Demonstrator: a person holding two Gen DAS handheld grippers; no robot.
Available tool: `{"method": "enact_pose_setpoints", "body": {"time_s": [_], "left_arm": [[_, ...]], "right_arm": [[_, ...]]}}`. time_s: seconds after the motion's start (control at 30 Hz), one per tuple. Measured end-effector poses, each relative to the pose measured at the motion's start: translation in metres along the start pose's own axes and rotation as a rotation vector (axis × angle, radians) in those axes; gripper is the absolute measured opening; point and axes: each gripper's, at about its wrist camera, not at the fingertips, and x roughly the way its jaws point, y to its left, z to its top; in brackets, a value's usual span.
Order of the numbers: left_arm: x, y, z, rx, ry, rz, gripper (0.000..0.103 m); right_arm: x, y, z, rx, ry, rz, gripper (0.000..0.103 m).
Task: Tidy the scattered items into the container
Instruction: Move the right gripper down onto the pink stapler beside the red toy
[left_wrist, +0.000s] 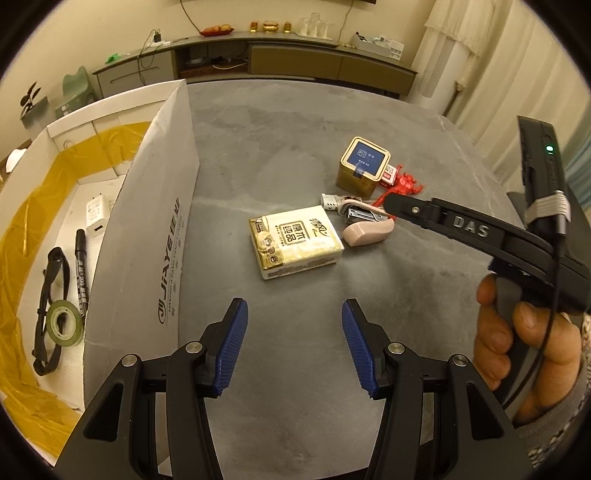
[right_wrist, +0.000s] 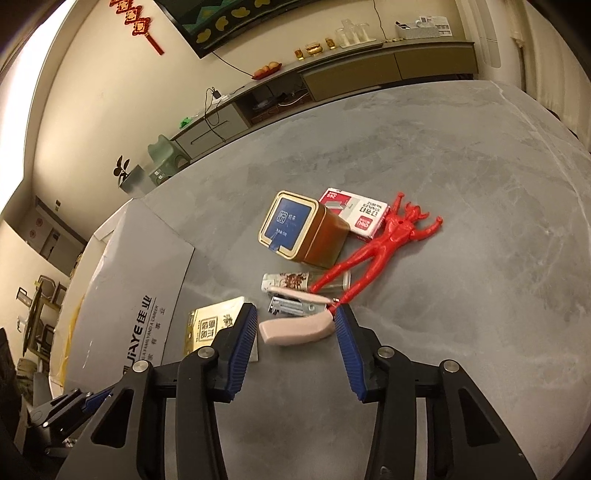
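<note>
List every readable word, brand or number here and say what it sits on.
"JiAYE": side of the white box.
"DAS": arm of the right tool, seen from the left wrist.
"700": black marker in the box.
Tissue pack, gold tin, staple box: print too small to read reliably.

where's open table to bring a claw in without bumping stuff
Bare grey table lies between the tissue pack and the left claw, and beyond the gold tin. It is crowded around the stapler, red figure and staple box.
</note>
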Motion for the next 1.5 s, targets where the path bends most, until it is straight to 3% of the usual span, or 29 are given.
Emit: {"method": "enact_pose_setpoints", "body": {"time_s": [0.07,0.17,0.27,0.37,0.57,0.63,0.7,0.77,0.83,0.97,1.03,1.1,1.13,1.3,1.37,1.43,1.47,1.5], "left_arm": [[0.001,0.002,0.0,-0.001,0.002,-0.005,0.056],[0.001,0.005,-0.001,-0.009,0.005,-0.007,0.056],[0.003,0.008,-0.001,-0.018,0.008,-0.009,0.056],[0.003,0.007,-0.002,-0.019,0.01,-0.012,0.056],[0.004,0.006,-0.002,-0.019,0.012,-0.017,0.056],[0.002,0.005,-0.002,-0.016,0.009,-0.015,0.056],[-0.001,0.006,-0.002,-0.017,0.003,-0.009,0.056],[-0.004,0.01,-0.002,-0.024,-0.003,-0.007,0.056],[-0.006,0.013,-0.001,-0.035,-0.003,-0.017,0.056],[-0.004,0.01,-0.001,-0.035,-0.003,-0.013,0.056],[-0.004,0.009,-0.002,-0.034,-0.001,-0.018,0.056],[-0.005,0.008,-0.002,-0.032,-0.003,-0.019,0.056],[-0.006,0.008,-0.003,-0.031,-0.004,-0.02,0.056],[-0.01,0.009,-0.003,-0.03,-0.01,-0.016,0.056],[-0.014,0.011,-0.004,-0.03,-0.017,-0.011,0.056],[-0.016,0.014,-0.004,-0.035,-0.019,-0.017,0.056],[-0.016,0.014,-0.003,-0.039,-0.018,-0.019,0.056],[-0.016,0.014,-0.003,-0.043,-0.018,-0.019,0.056]], "right_arm": [[0.007,-0.001,0.001,0.002,0.005,-0.003,0.045],[0.018,-0.001,0.002,0.005,0.013,-0.007,0.035],[0.026,-0.007,-0.007,0.111,0.135,0.129,0.032],[0.018,-0.004,-0.012,0.113,0.168,0.196,0.032],[0.004,0.027,0.006,-0.19,-0.019,-0.023,0.039],[0.014,0.033,0.01,-0.253,-0.05,-0.041,0.039],[0.029,0.032,0.01,-0.257,-0.016,-0.044,0.039],[0.03,0.03,0.01,-0.227,-0.005,-0.024,0.038],[0.028,0.022,0.011,-0.126,0.066,0.024,0.031],[0.03,-0.003,-0.008,0.122,0.239,0.209,0.032],[0.029,0.005,-0.01,0.031,0.204,0.151,0.033],[0.028,0.016,-0.009,-0.093,0.148,0.067,0.051],[0.027,0.021,-0.009,-0.155,0.12,0.025,0.054],[0.03,0.047,-0.009,-0.459,0.005,-0.179,0.056],[0.042,0.049,-0.009,-0.499,0.03,-0.161,0.055],[0.051,0.051,-0.008,-0.525,0.056,-0.128,0.048],[0.055,0.054,-0.01,-0.52,0.079,-0.108,0.039],[0.057,0.053,-0.011,-0.474,0.118,-0.064,0.037]]}}
